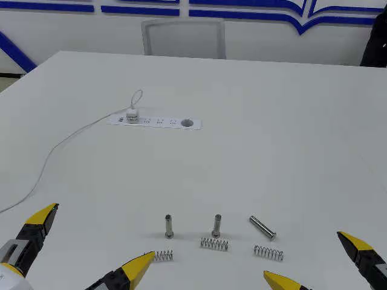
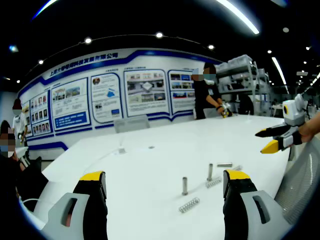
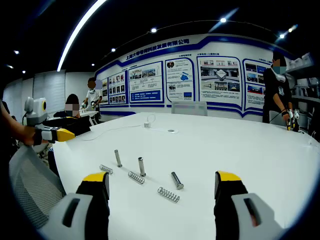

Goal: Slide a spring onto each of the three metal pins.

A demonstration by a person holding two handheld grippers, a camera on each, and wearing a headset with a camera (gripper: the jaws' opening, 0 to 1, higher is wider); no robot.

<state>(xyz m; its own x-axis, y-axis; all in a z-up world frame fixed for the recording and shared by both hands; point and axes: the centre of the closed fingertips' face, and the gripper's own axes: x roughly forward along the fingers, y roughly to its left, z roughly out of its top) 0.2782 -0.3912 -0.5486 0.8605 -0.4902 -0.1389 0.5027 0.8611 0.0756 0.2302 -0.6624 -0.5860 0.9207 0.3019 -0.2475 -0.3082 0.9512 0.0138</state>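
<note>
Between the left claw [image 1: 91,241] and the right claw [image 1: 317,261], both wide open and empty, three springs [image 1: 214,243] lie on the desk [image 1: 254,151] beside the pins [image 1: 216,225], two upright, one flat. Light, squashy coils likely want a gentle mid-length pinch.

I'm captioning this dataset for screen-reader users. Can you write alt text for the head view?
On a white table, two metal pins stand upright and a third pin lies flat, with three loose springs lying in front of them. The open left gripper and right gripper flank them; a power strip lies farther back.
</note>
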